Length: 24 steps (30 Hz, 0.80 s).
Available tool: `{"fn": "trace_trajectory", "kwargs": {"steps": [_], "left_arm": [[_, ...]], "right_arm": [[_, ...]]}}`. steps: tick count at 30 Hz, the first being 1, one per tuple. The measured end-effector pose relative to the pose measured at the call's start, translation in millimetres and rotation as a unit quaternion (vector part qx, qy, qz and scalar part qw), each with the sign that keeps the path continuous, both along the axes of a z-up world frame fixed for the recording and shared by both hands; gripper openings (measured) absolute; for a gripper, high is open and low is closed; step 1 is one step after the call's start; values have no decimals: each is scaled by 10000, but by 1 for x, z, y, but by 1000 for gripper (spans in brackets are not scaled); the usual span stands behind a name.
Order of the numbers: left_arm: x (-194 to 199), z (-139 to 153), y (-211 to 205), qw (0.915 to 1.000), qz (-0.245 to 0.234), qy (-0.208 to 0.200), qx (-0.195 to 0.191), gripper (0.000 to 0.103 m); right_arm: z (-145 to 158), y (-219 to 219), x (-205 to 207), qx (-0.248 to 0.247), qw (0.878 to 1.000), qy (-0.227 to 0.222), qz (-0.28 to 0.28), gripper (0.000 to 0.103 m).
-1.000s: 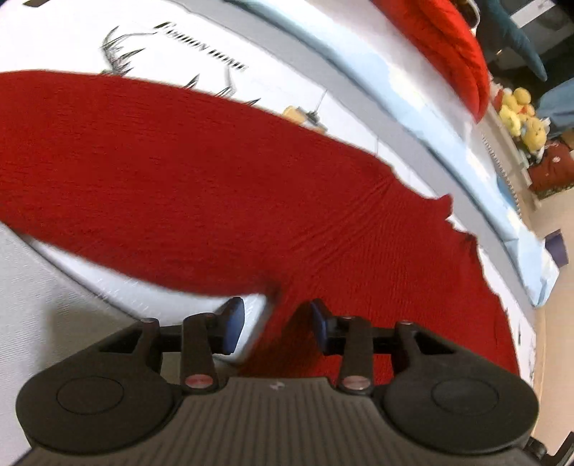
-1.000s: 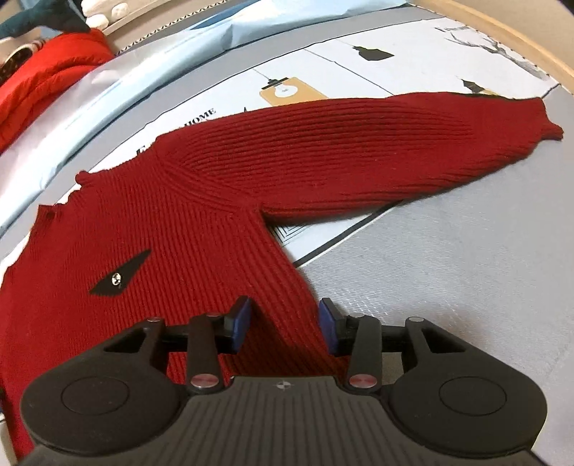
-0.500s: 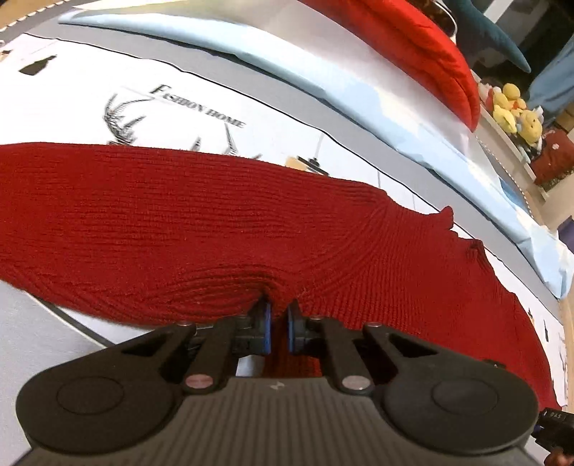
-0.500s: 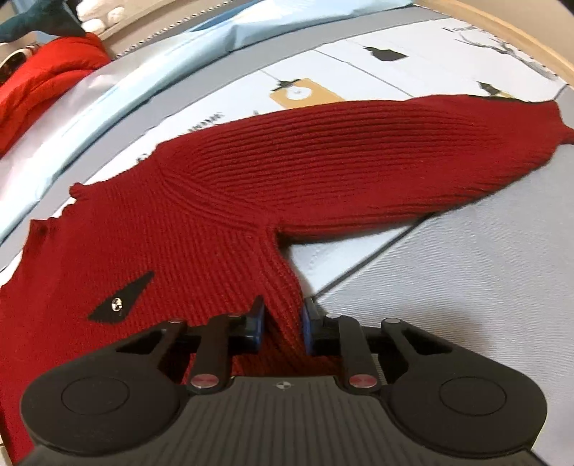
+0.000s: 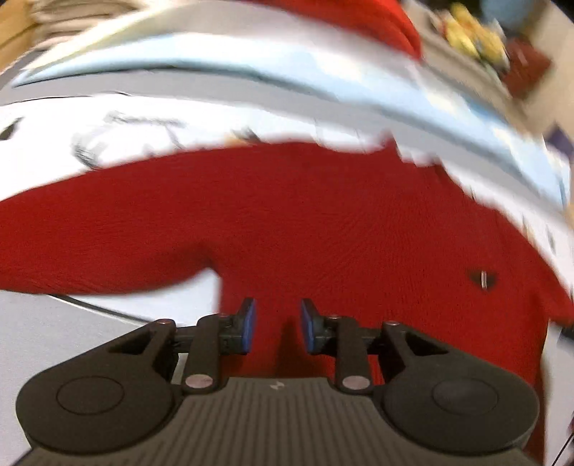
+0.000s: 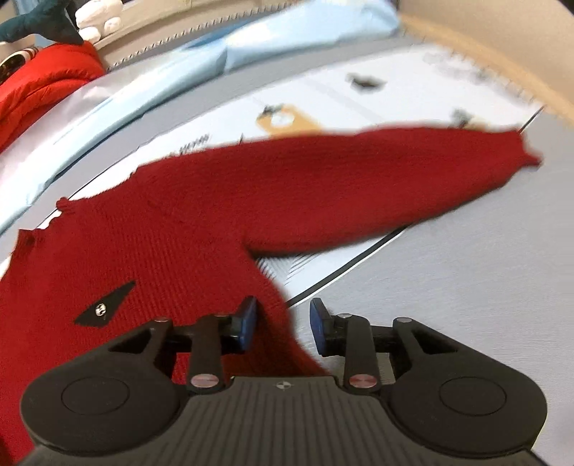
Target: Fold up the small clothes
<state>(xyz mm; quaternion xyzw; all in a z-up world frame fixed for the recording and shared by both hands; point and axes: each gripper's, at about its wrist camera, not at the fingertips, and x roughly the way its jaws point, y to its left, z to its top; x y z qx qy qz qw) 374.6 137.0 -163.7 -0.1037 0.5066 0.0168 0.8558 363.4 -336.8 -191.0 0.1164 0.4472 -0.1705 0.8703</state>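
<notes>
A red knit sweater [image 6: 201, 229] lies spread flat on a printed grey-and-white bedcover [image 6: 466, 286], its right-hand sleeve [image 6: 376, 179] stretched out sideways toward the cover's edge, as two handheld grippers work at its lower body. The left gripper [image 5: 274, 324] has its blue-padded jaws parted by a moderate gap with nothing between them, poised over the red fabric just inside the armpit where the other sleeve [image 5: 89, 243] branches off to the side. The right gripper [image 6: 282, 324] likewise stands open and empty, its jaws straddling the sweater's side edge: one pad over the knit, the other over bare grey cover. Whether either set of pads touches the cloth cannot be told from these views. A small black patch [image 6: 106, 304] with a metal stud sits on the sweater's chest. Beyond the garment, a pale blue sheet [image 6: 251, 46] runs along the far side of the bed, with a bright red padded item [image 6: 39, 79] heaped behind it. The left-hand view is heavily blurred; yellow soft toys [image 5: 473, 28] are only just discernible in the background.
</notes>
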Motion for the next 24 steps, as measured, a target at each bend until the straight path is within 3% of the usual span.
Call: {"fn": "trace_trajectory", "kwargs": {"steps": [3, 6, 8, 12, 15, 20, 24], "left_arm": [[-2, -35, -14, 9967, -268, 731, 221, 35], [-10, -24, -23, 9970, -261, 628, 376, 36], [-17, -16, -30, 9982, -327, 421, 284, 38], [-19, -36, -48, 9948, -570, 744, 409, 41], [-26, -14, -55, 9931, -671, 531, 804, 41], [-41, 53, -43, 9985, -61, -10, 547, 41], [-49, 88, -57, 9953, -7, -741, 617, 43]], "right_arm": [[12, 10, -12, -45, 9990, -277, 343, 34], [-8, 15, -12, 654, 9917, 340, 1052, 49], [-30, 8, -15, 913, 9868, 947, 944, 50], [-22, 3, -22, 766, 9878, 890, 1027, 50], [-7, -2, -24, 979, 9895, 711, 787, 50], [35, 19, -26, 1060, 9873, 166, 1168, 50], [60, 42, -31, 864, 9841, -150, 1544, 50]]}}
